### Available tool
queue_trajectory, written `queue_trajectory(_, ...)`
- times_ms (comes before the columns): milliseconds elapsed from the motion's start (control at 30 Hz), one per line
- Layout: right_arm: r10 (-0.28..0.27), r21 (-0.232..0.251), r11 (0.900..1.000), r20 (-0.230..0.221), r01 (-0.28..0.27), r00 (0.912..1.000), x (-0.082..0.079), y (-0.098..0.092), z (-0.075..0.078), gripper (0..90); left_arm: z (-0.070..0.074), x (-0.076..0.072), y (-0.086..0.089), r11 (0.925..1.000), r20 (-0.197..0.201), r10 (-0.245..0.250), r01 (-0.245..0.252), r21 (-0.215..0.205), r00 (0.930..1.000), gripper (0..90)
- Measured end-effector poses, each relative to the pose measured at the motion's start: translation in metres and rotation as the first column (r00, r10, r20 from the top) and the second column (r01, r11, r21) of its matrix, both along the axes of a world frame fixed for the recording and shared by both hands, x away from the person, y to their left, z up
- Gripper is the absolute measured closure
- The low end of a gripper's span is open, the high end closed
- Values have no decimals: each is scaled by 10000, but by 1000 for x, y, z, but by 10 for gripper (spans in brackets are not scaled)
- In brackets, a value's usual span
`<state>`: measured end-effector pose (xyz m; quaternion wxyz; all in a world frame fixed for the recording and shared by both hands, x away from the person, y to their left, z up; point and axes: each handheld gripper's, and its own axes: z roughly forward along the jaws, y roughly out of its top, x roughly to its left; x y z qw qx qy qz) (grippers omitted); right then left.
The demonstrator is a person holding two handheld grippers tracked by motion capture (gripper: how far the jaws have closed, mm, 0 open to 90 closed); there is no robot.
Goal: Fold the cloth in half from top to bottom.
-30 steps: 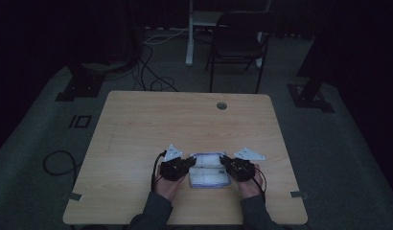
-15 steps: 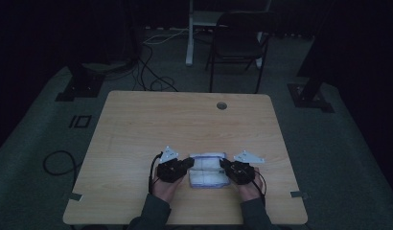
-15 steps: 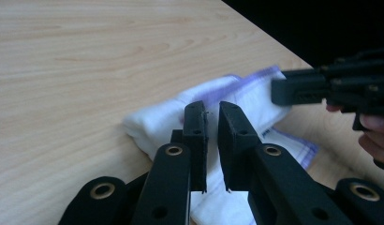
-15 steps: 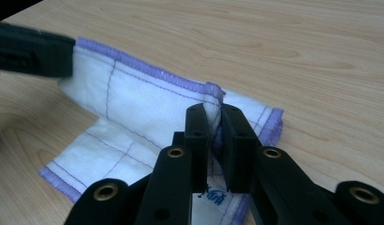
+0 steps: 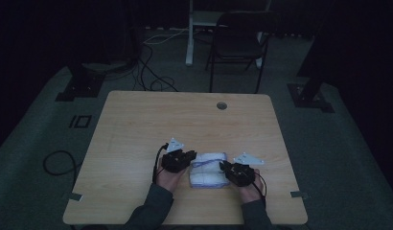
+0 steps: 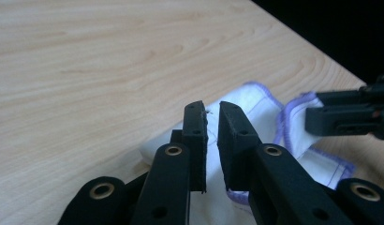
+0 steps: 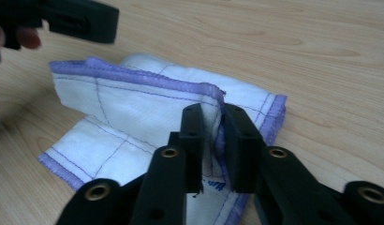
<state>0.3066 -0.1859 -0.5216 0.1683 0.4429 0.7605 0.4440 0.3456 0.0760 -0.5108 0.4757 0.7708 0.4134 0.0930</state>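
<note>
Evidently a fold just laid down, both tongs easing off the cloth

Low in the centre of the high view, near the person's edge of the tabletop (image 5: 137, 120), lies a white cloth (image 5: 207, 169) with a purple hem, folded into a thick little packet. The left tongs (image 5: 189, 161) sit at its left end and the right tongs (image 5: 222, 167) at its right, one to each side, probably so both ends of the fold could be set down evenly.

In the left gripper view the left tongs (image 6: 212, 123) have just been opening; a narrow gap shows, with the cloth (image 6: 255, 105) below and beyond, not pinched. In the right gripper view the right tongs (image 7: 213, 123) have been opening too, a raised hemmed fold of cloth (image 7: 148, 108) standing between the jaws; whether the pads press it I cannot tell.
</note>
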Motion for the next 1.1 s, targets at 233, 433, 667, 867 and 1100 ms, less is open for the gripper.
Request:
queue_trajectory(233, -257, -58, 9997, 9, 257, 9997, -1, -5, 0, 665, -10, -12, 0, 9998, -298, -186, 184, -69, 9994, 818)
queue_trajectory(433, -394, 94, 9992, 176, 393, 9991, -3, -8, 5, 646, -17, -28, 3, 9993, -429, -339, 332, -155, 9985, 812)
queue_trajectory(667, -743, 285, 9969, 413, 731, 9964, -2, -15, 10, 638, -23, -37, 6, 9991, -504, -427, 425, -43, 9978, 811)
queue_trajectory(867, -962, 303, 9950, 451, 949, 9943, 1, -23, 13, 636, -26, -44, 5, 9987, -517, -513, 516, 50, 9973, 810)
queue_trajectory(1100, -992, 94, 9951, 280, 989, 9947, 7, -30, 8, 623, -25, -49, 8, 9984, -383, -529, 537, 204, 9979, 778)
